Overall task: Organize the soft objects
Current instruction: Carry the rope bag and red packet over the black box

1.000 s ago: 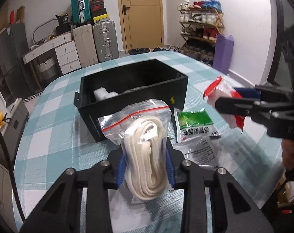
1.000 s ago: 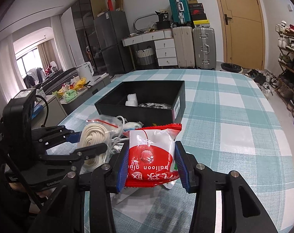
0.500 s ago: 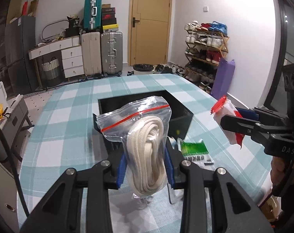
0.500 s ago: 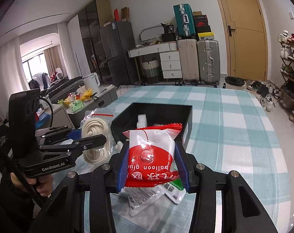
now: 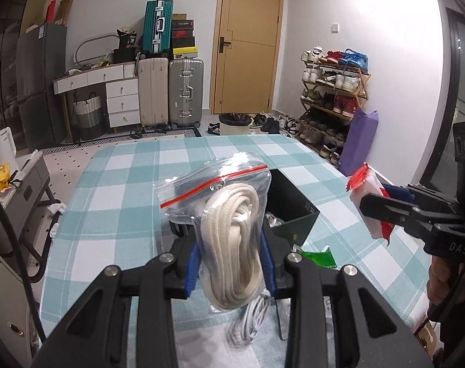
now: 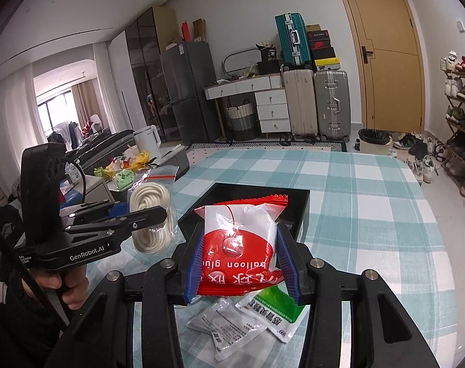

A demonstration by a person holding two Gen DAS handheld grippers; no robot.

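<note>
The zip bag of cream rope [image 5: 229, 239] hangs clear of the table, clamped between the blue pads of the left gripper [image 5: 231, 263]. A second ago it sat low, close over the checked tablecloth [image 5: 116, 214] in front of the black box [image 5: 290, 208]; now it has been lifted, and the box shows below and behind it, to the right. The red-and-white balloon glue packet [image 6: 237, 245] has risen the same way: the right gripper [image 6: 238, 263] is clamped on its 2 sides, and the box's open top [image 6: 251, 190] now lies beyond and beneath it instead of level with it.

Both grips look unchanged through the lift; neither bag has slipped between the pads.

On the table, left behind near the box, lie a green-and-white sachet [image 6: 275, 309], a clear printed pouch [image 6: 223, 322] and a coil of white cord [image 5: 251, 319].

My reading: 2 soft items are now high enough to clear the box wall, so carrying them over it and lowering them in looks like the next step. At least 3 items would remain to collect.
</note>
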